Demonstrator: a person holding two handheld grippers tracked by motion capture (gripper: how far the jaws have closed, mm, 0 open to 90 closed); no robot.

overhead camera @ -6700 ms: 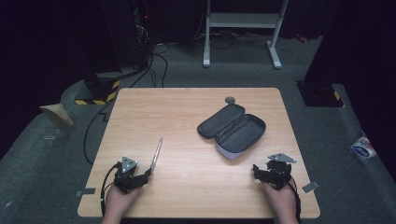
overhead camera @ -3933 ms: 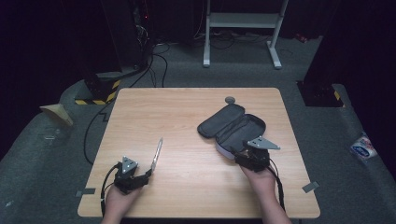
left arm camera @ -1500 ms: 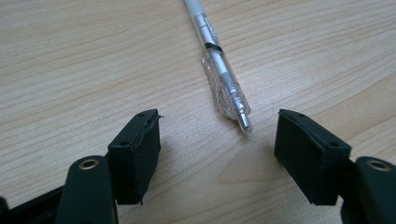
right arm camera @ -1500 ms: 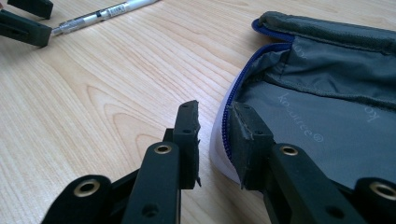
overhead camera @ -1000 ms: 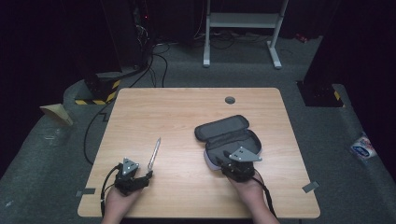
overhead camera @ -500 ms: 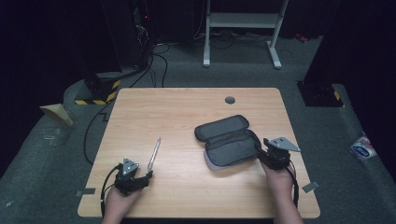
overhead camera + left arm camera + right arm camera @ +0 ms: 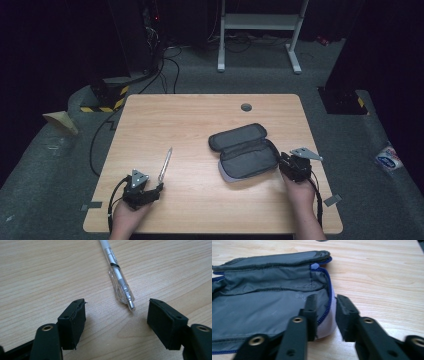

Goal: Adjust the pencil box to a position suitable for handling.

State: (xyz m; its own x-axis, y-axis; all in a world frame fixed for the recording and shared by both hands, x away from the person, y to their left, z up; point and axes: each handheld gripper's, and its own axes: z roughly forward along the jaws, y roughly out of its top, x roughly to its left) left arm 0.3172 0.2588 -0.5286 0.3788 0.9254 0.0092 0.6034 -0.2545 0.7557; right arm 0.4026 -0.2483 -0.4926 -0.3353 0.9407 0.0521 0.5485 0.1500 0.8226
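An open dark grey pencil case point(image 7: 245, 152) with a blue zipper lies right of the table's middle, lid folded back. My right gripper point(image 7: 282, 162) is at its right end. In the right gripper view the jaws stand close together on either side of the case's rim point(image 7: 329, 302), one inside on the lining point(image 7: 262, 307), one outside, right gripper point(image 7: 325, 300) shut on it. A clear pen point(image 7: 165, 165) lies at the front left. My left gripper point(image 7: 155, 189) rests open just behind its clicker end; the pen point(image 7: 117, 277) points away between the spread jaws of the left gripper point(image 7: 116, 307).
The wooden table point(image 7: 190, 115) has a round cable grommet point(image 7: 246, 107) near its far edge. Cables and a desk frame stand on the dark floor beyond. A small packet point(image 7: 387, 160) lies on the floor to the right.
My right gripper came from the table's front right to the case, which turned and shifted a little leftward, then moved round to the case's right end. The left gripper and pen stayed put.
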